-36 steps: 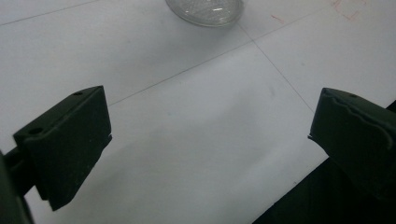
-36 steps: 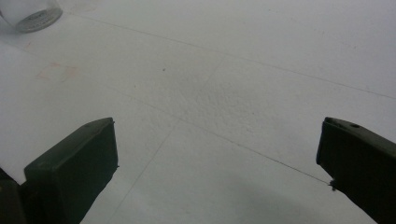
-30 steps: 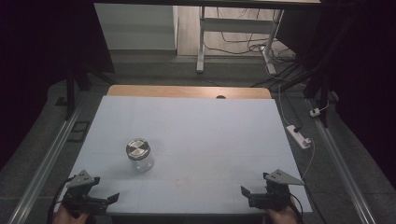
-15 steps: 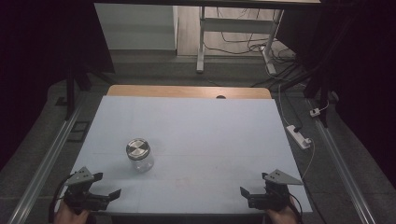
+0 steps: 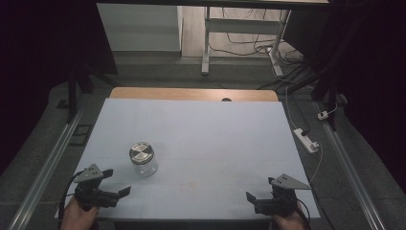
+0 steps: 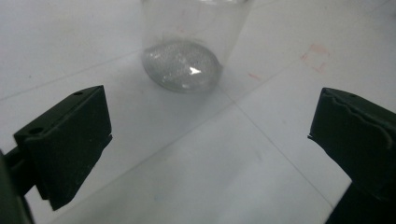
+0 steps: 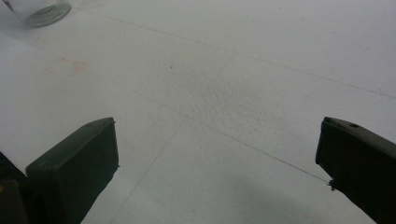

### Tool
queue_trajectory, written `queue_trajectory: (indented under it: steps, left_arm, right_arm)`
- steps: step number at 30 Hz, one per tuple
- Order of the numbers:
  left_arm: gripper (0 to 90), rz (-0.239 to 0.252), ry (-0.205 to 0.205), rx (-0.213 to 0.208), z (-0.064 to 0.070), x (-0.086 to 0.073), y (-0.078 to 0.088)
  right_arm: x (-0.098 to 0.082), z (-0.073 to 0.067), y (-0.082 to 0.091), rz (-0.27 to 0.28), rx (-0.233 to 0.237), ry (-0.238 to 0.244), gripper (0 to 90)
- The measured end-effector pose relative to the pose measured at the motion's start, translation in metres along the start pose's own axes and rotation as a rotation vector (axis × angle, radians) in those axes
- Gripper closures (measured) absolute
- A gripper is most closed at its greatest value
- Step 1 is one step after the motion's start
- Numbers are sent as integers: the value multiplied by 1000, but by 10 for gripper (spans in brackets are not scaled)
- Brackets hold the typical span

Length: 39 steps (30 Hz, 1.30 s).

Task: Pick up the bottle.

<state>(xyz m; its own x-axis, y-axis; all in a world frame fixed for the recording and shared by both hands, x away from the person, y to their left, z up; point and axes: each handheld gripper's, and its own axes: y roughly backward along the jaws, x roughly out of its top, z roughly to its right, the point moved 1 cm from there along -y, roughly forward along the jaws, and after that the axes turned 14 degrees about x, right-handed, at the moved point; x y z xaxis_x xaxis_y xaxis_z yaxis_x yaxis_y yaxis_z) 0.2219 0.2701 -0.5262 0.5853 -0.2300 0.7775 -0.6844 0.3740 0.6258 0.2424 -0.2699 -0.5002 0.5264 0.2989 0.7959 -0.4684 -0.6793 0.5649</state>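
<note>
Both tongs stand wide and hold nothing. Left tongs (image 5: 117, 184) sit at the near left corner of the table (image 5: 215, 124), and compared with the picture a second back they have crept forward and turned a little toward the jar (image 5: 142, 159), which stands just ahead of them and slightly to their right. Right tongs (image 5: 249, 197) wait at the near right corner, well apart from the jar, and have hardly shifted in that time.

Largest first: the table, covered in a pale sheet, carries only the jar on its near left part. Next, the jar itself, clear glass, upright, with a round metal lid (image 5: 140, 152) shut on top; it has not moved between the pictures. In the left gripper view its lower body (image 6: 187, 60) fills the top middle, lined up between the two black jaws but not yet between them, with bare sheet in the gap. In the right gripper view the base of the jar (image 7: 44, 11) sits far off at the top left corner.

My reading is that the left hand has begun its reach for the jar, likely to grip the glass body, while the right hand holds back, perhaps for the lid. No contact has been made.
</note>
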Motion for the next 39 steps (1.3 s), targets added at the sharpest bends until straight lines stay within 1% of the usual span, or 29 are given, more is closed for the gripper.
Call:
queue_trajectory:
  steps: [3, 5, 9, 12, 14, 18, 19, 20, 22, 24, 25, 29, 30, 37, 39]
  left_arm:
    - [0, 22, -8, 6, -1, 3, -5]
    - [0, 23, -11, 6, -3, 5, -8]
    - [0, 15, -18, 22, -5, 11, -18]
    - [0, 3, -14, 8, -5, 17, -25]
    - [0, -13, -16, 5, -5, 21, -29]
    - [0, -29, -17, 5, -5, 27, -38]
    - [0, -28, -20, 1, -6, 28, -40]
    - [0, -27, -21, 5, -5, 29, -42]
    - [0, -26, -37, 17, -5, 33, -45]
    - [0, -19, -33, 1, -4, 37, -49]
    - [0, -19, -40, -9, -4, 40, -52]
    - [0, -24, -90, -17, -2, 46, -61]
    - [0, -22, -97, -23, -2, 48, -63]
    - [0, -25, -106, -40, 1, 55, -78]
    - [0, -27, -117, -40, 1, 56, -81]
  right_arm:
    - [0, 0, 0, 0, 2, -3, 0]
    - [0, 0, 0, -1, 2, -3, 0]
    - [0, 0, 0, -2, 3, -3, 0]
    - [0, 1, 0, -3, 4, -4, 0]
    - [0, 1, 0, -4, 5, -4, 0]
    - [0, 0, -1, -6, 4, -3, 0]
    - [0, 0, -1, -6, 4, -3, 0]
    - [0, 0, -1, -6, 5, -3, 0]
    - [0, 1, -1, -7, 7, -4, 0]
    - [0, 0, -1, -6, 8, -4, 0]
    - [0, 0, -1, -8, 8, -3, 0]
    - [0, 0, -2, -11, 10, -1, 0]
    - [0, 0, -2, -12, 10, -2, 0]
    - [0, 1, -2, -13, 11, -2, 0]
    - [0, 1, -2, -14, 11, -1, 0]
